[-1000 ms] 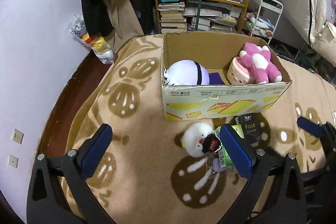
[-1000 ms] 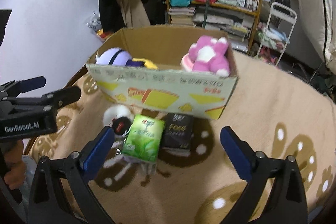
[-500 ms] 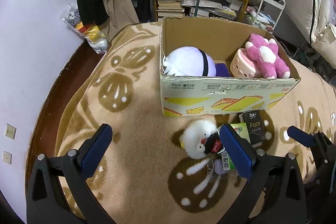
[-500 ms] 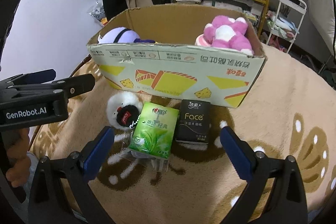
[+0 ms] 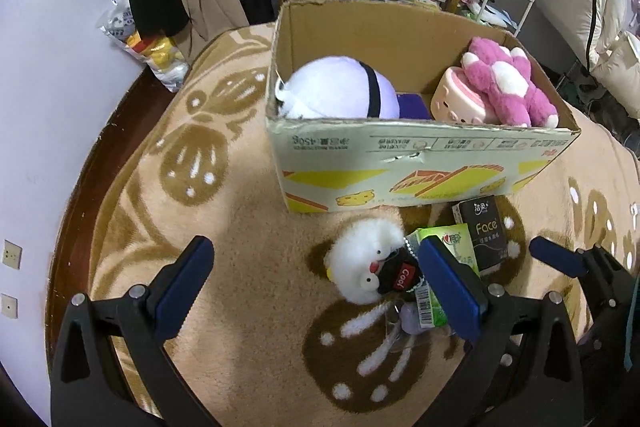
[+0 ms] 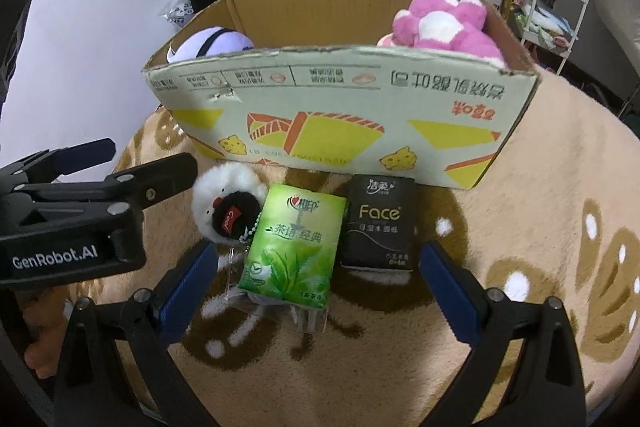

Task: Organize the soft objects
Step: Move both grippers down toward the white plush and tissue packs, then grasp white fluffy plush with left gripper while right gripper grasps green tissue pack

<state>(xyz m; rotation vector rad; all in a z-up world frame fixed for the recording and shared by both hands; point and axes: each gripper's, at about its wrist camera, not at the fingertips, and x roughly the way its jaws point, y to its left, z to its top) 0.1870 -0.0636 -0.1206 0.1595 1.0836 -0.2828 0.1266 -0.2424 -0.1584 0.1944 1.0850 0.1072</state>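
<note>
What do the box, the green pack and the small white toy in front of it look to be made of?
Box: corrugated cardboard, matte printed face, torn edge. Green pack: apparently soft plastic film, glossy and creased. Small white toy: fluffy plush, long pile.

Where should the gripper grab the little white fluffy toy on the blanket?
Grab the white fluffy toy across its round white body, coming down from above. It lies low on the blanket, the green tissue pack crowds its right side, and its black face patch and bead chain look too small to pinch. The right gripper is open.
</note>
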